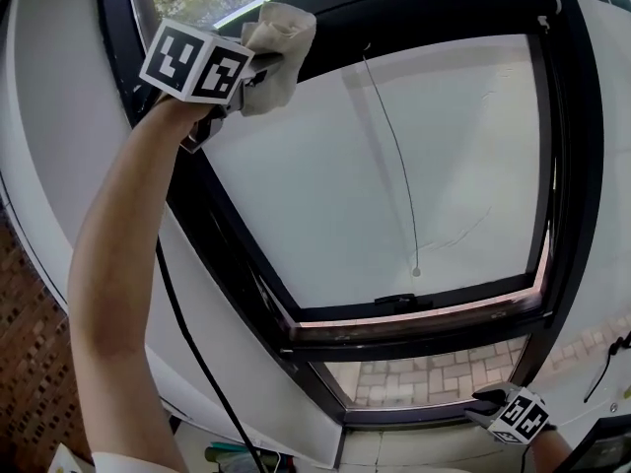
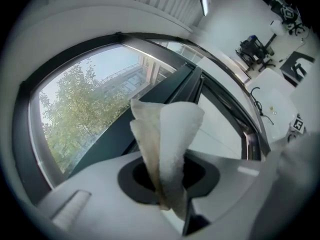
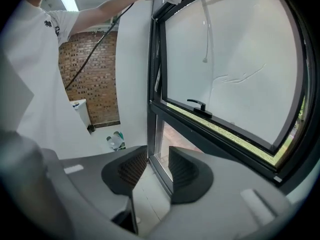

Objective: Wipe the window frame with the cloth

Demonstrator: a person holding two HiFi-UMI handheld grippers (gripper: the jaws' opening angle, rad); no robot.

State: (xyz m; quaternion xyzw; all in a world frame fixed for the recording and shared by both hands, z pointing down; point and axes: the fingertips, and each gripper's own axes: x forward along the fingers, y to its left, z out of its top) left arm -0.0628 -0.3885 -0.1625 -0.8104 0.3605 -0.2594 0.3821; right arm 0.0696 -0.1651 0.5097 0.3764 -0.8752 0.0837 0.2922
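A beige cloth (image 1: 277,52) is pressed against the upper corner of the black window frame (image 1: 325,13). My left gripper (image 1: 251,72), raised high at arm's length, is shut on it. In the left gripper view the folded cloth (image 2: 167,149) sticks up from between the jaws, with the dark frame bar (image 2: 150,109) just beyond it. My right gripper (image 1: 493,402) hangs low near the frame's bottom right corner. Its jaws stand apart with nothing between them in the right gripper view (image 3: 152,171), facing the frame's lower corner (image 3: 156,129).
The open sash has a handle (image 1: 399,302) at its lower rail and a thin cord (image 1: 394,156) hanging across the white blind. A brick wall (image 3: 90,79) lies to the left. Bottles (image 3: 116,141) stand on the floor below.
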